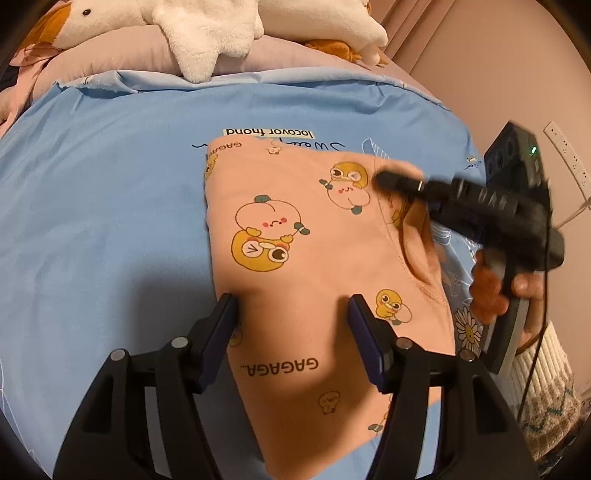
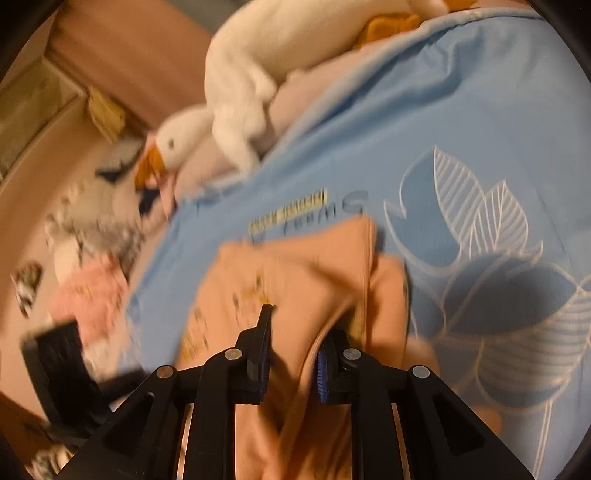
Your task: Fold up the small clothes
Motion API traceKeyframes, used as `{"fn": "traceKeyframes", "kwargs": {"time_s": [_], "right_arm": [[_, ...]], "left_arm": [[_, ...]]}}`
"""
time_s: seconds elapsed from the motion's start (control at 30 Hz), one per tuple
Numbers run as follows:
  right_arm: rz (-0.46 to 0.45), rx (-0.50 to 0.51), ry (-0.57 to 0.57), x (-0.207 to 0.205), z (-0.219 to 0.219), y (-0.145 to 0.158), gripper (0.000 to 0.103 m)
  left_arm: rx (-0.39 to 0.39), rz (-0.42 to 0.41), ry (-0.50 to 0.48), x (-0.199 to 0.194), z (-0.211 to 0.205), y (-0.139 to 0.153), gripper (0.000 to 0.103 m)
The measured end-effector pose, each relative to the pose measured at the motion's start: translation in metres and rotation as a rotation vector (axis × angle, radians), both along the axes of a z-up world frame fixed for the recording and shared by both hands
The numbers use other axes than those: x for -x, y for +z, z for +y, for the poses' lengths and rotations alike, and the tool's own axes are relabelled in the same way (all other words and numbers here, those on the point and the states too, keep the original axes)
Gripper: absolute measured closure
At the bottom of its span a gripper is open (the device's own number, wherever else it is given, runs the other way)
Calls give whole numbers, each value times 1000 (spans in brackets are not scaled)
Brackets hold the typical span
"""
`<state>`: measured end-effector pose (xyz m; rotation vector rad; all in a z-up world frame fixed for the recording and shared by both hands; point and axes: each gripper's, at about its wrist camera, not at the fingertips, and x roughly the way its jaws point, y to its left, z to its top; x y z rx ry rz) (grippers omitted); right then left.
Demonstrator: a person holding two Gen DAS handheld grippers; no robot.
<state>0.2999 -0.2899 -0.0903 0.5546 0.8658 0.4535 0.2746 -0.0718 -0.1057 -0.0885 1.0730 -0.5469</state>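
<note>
A small pink garment (image 1: 303,236) printed with yellow ducks lies partly folded on the blue bedsheet (image 1: 103,206). My left gripper (image 1: 291,314) is open and empty, hovering above the garment's near half. My right gripper (image 1: 391,181) reaches in from the right over the garment's right edge. In the blurred right wrist view the garment (image 2: 303,280) has a raised fold of its edge running between my right gripper (image 2: 295,350) fingers, which stand close on it.
A white plush goose (image 1: 207,33) lies on a pink pillow (image 1: 122,51) at the head of the bed. A wall with a socket strip (image 1: 569,162) is to the right. More pink clothes (image 2: 96,299) lie beside the bed.
</note>
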Motion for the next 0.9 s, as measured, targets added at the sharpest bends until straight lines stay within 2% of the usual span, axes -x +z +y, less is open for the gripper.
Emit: {"fn": "traceKeyframes", "kwargs": {"time_s": [0.1,0.17,0.23,0.37,0.43,0.53,0.63,0.8,0.9], "right_arm": [[-68,-85,-24,-2,-5,16,85],[-117,-88,-81,1,-13,26,85],[-118,-47,-152,4,-26,32,85],[-132,108,-262,21,-42,46,85],[-150,170,-226,31,-35,53,85],[-149,294,-57,44,6,56,85],[-138,396,82,54,50,44,85],[-54,517,128,53,62,15,85],[-32,523,130,46,59,12,85]], "left_arm": [[-15,-3,-10,0,-2,0,41],[-17,-3,-13,0,-3,0,41],[-13,-2,-14,0,-4,-1,38],[-19,-2,-10,-1,-5,-2,35],[-18,-1,-6,-1,-6,-3,35],[-26,-1,1,-2,-6,-3,34],[-38,-2,5,-2,-7,-4,34],[-81,-4,-6,-4,-9,-9,33],[-77,7,1,-6,-6,-13,31]]}}
